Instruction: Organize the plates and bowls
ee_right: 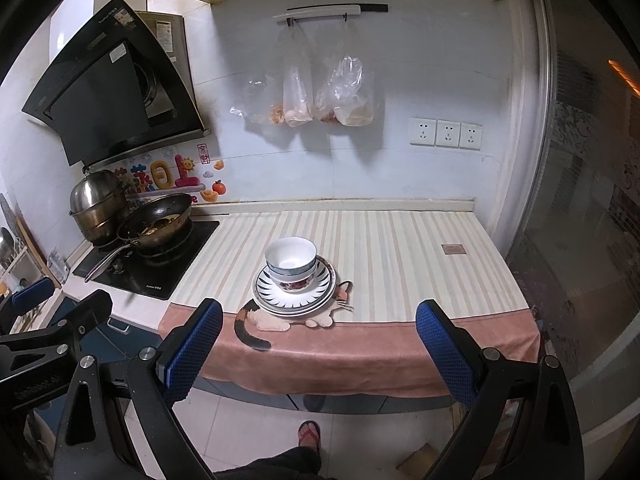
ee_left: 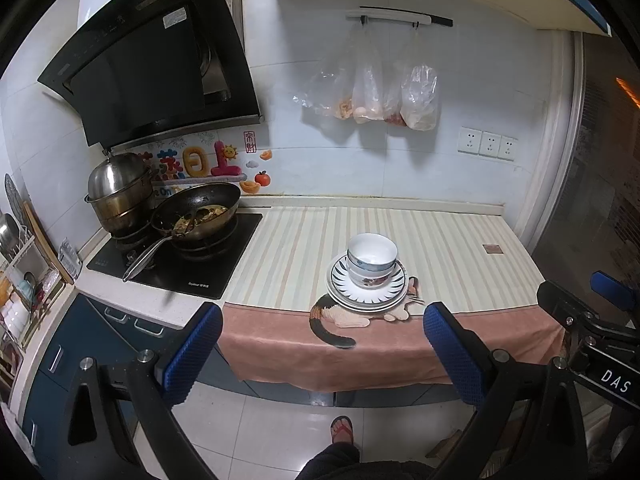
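A stack of white bowls, the lower one with a flower pattern, sits on a stack of plates with black ray marks, near the counter's front edge on a striped cloth. My left gripper is open and empty, held back from the counter, in front of and below the stack. My right gripper is open and empty, also back from the counter. The right gripper shows at the right edge of the left wrist view.
A stove with a wok and a steel pot stands at the left. A dish rack is at the far left. Plastic bags hang on the wall. A small brown square lies at the right of the counter.
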Demonstrator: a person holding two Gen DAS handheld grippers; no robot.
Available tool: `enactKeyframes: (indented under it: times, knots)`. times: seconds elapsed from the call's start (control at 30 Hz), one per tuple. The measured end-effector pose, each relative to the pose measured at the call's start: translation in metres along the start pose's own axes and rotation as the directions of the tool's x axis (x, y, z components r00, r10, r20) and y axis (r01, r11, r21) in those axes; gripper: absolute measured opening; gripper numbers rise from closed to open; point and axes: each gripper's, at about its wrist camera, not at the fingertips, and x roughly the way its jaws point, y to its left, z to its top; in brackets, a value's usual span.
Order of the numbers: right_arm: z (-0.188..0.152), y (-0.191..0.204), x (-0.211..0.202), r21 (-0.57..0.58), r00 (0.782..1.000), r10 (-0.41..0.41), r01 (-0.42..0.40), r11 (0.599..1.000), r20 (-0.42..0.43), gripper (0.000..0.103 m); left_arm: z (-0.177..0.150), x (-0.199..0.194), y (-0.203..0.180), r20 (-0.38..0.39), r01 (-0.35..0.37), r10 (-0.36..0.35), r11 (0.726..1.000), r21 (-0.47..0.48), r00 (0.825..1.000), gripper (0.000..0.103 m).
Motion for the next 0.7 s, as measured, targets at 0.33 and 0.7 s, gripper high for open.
enactKeyframes:
  times: [0.33,0.7]
  knots:
    - [-0.0019,0.0001,-0.0029,-0.001,1.0,-0.004,0.004,1.0,-0.003,0.099,-0.0009,-0.0004,-0.0012,-0.003,0.008,-0.008,1.0,0.003,1.0,0.103]
    - [-0.0067,-0.0013,-0.007,-0.001,1.0,-0.01,0.01,1.0,-0.003,0.099,-0.0016,-0.0006,-0.0063,-0.002,0.011,-0.011,1.0,0.006,1.0,0.103]
